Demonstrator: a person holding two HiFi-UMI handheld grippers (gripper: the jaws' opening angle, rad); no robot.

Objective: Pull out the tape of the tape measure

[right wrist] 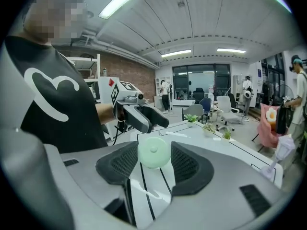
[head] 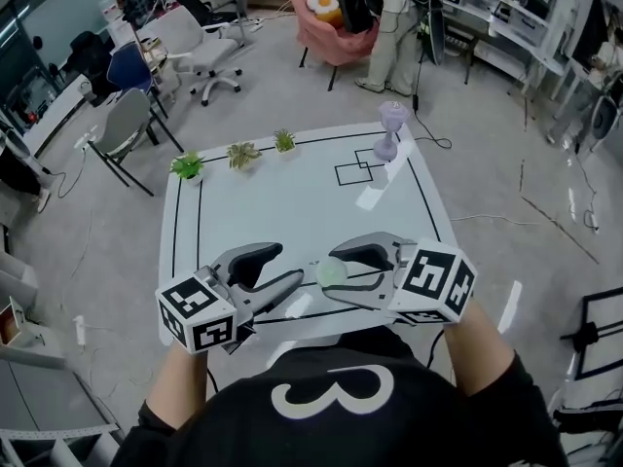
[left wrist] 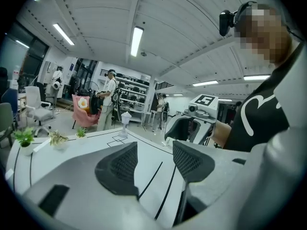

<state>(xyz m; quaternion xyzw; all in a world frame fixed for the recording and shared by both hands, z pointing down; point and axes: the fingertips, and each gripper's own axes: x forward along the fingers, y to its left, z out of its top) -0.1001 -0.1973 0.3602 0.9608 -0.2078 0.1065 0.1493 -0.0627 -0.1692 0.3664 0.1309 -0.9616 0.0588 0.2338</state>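
A small round pale green tape measure (head: 332, 273) (right wrist: 153, 151) is pinched between the two pads of my right gripper (head: 334, 282) (right wrist: 153, 163), which is shut on it and held above the near edge of the white table (head: 292, 202). No tape shows drawn out of it. My left gripper (head: 290, 282) (left wrist: 154, 164) is level with it on the left, its tips pointing at the tape measure; its jaws are open with nothing between them. Each gripper shows in the other's view: the right gripper (left wrist: 192, 123) and the left gripper (right wrist: 141, 116).
Three little potted plants (head: 242, 154) stand along the table's far left edge, and a lilac lamp (head: 391, 125) at its far right corner. Black lines and squares (head: 358, 168) mark the tabletop. Office chairs (head: 200, 52), a pink armchair (head: 326, 22) and a standing person (head: 389, 27) are beyond.
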